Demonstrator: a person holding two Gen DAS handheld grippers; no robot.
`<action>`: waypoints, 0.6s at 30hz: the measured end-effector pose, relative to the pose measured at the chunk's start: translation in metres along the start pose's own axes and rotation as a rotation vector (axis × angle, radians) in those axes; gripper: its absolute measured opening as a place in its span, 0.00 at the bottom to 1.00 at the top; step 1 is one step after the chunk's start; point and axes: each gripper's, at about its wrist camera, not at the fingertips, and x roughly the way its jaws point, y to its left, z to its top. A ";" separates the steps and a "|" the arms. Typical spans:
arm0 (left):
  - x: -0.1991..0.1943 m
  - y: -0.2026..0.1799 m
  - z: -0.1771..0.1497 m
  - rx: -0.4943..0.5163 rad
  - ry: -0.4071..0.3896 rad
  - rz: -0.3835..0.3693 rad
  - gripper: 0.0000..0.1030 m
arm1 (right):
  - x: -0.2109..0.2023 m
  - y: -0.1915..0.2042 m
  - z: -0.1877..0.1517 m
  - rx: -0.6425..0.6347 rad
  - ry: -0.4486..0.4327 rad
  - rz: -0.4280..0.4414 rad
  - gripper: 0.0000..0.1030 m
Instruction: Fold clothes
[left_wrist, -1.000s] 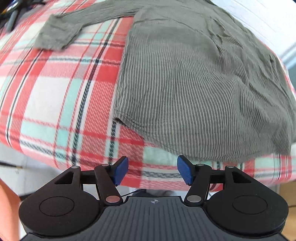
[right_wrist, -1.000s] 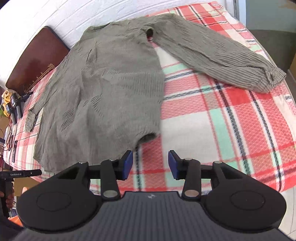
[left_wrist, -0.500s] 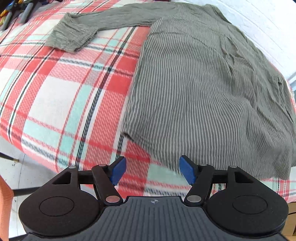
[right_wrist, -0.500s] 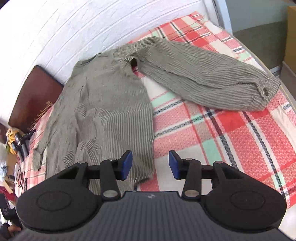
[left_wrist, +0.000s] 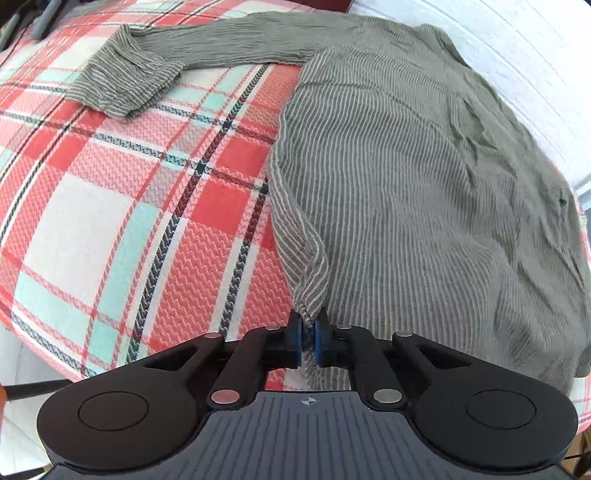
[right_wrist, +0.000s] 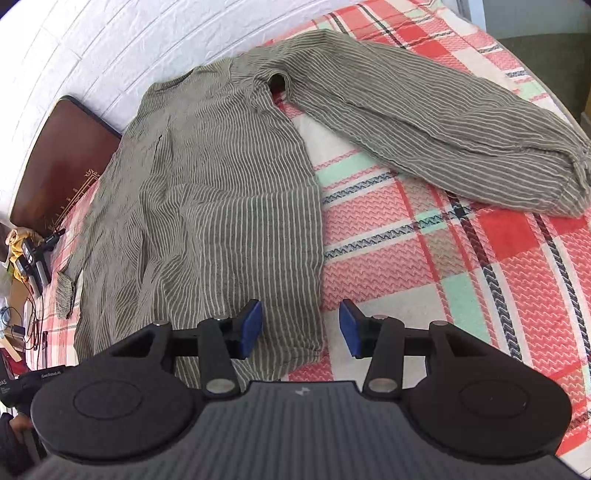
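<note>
Two grippers are working at the near hem of a striped shirt (left_wrist: 406, 192) that is lying spread on a plaid blanket (left_wrist: 122, 206); the left gripper (left_wrist: 307, 341), which was standing wide open half a second ago, is now pinching the shirt's lower left corner between its blue pads (left_wrist: 295, 343), so the fabric is rising in a small peaked fold from the blanket up into the closed jaws. I am reading that as the first grasp of the fold being secured, with the other hem corner not yet taken.

The right gripper (right_wrist: 300, 326) is hovering with its jaws about half open, one pad over the shirt's lower right corner and the other over bare blanket; nothing is being gripped there, though the hem edge is sitting between the pads.

The shirt is olive-grey with thin pale stripes, a light crinkled weave that is rumpling easily; its body is lying flat, both long sleeves are stretching outward to gathered cuffs (left_wrist: 122, 85). The blanket is a coarse zigzag-textured weave in red, white and mint with dark lines; a white brick-patterned wall (right_wrist: 110, 48) and a dark brown board (right_wrist: 62, 162) are standing beyond.
</note>
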 end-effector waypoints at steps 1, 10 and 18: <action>-0.002 0.000 -0.001 -0.006 -0.003 0.000 0.00 | 0.001 -0.001 0.001 0.005 -0.001 0.000 0.50; -0.024 0.019 -0.001 -0.106 -0.068 0.041 0.00 | 0.007 -0.013 -0.001 0.042 0.003 0.020 0.50; -0.027 0.025 0.009 -0.104 -0.080 0.095 0.00 | 0.015 -0.012 -0.003 0.035 0.007 0.045 0.51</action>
